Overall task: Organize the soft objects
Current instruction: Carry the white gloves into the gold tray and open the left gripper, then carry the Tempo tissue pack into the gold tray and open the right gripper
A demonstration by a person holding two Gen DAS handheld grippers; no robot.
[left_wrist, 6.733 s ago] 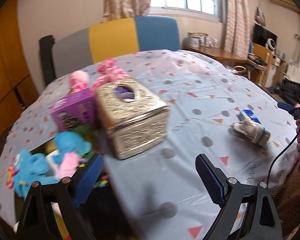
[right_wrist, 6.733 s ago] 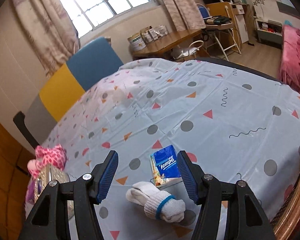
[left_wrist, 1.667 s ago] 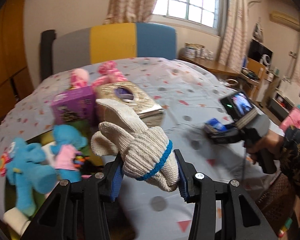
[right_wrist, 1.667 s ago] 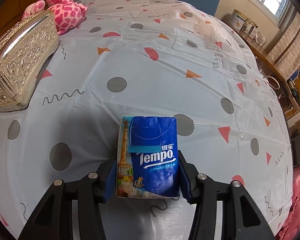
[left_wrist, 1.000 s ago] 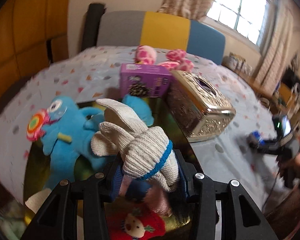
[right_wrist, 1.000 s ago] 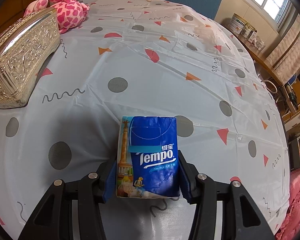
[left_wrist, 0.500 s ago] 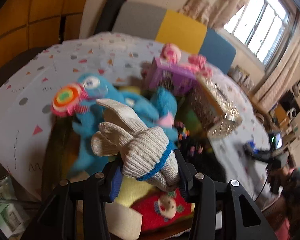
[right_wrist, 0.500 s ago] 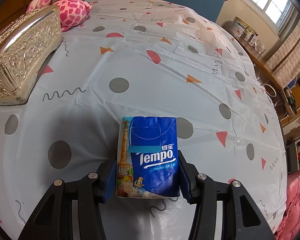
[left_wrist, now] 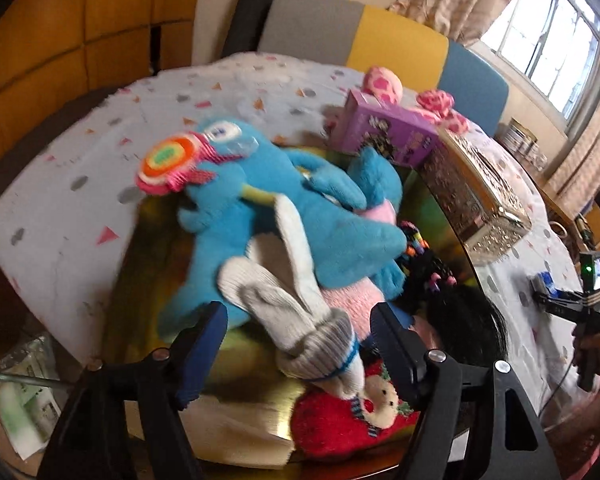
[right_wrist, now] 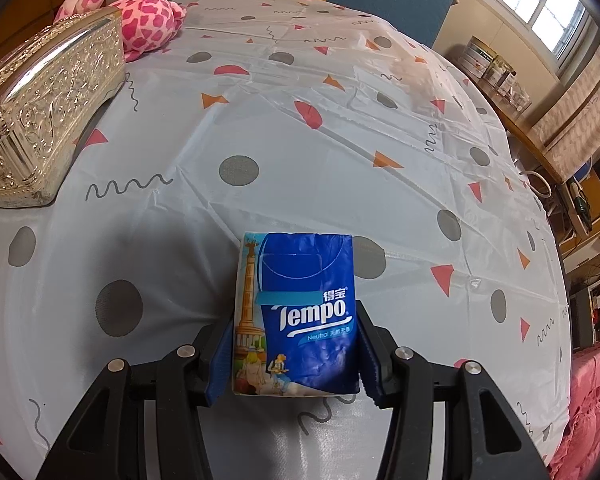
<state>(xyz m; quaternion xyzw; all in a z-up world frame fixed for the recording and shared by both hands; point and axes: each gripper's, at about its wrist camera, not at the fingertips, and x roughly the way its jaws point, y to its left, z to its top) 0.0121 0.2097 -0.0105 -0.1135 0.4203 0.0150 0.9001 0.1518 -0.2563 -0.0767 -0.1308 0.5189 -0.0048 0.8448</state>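
Observation:
In the left wrist view, my left gripper point(left_wrist: 300, 344) is open above a gold tray point(left_wrist: 156, 240) full of soft toys. The white knit glove point(left_wrist: 300, 320) with a blue cuff band lies loose between the fingers, on a blue plush point(left_wrist: 284, 208) and a red plush point(left_wrist: 340, 420). In the right wrist view, my right gripper point(right_wrist: 296, 356) is shut on a blue Tempo tissue pack point(right_wrist: 300, 312), held just above the spotted tablecloth point(right_wrist: 340, 128).
A gold tissue box point(left_wrist: 476, 196) and a purple box point(left_wrist: 384, 132) stand beside the tray, with a pink plush point(left_wrist: 440, 108) behind them. The gold box point(right_wrist: 40, 120) and pink plush point(right_wrist: 140, 16) also show at the right wrist view's far left. A chair point(left_wrist: 360, 40) stands behind the table.
My left gripper has opened and let go of the glove, which now rests on the toys in the tray. The right gripper still holds the tissue pack, nearly still.

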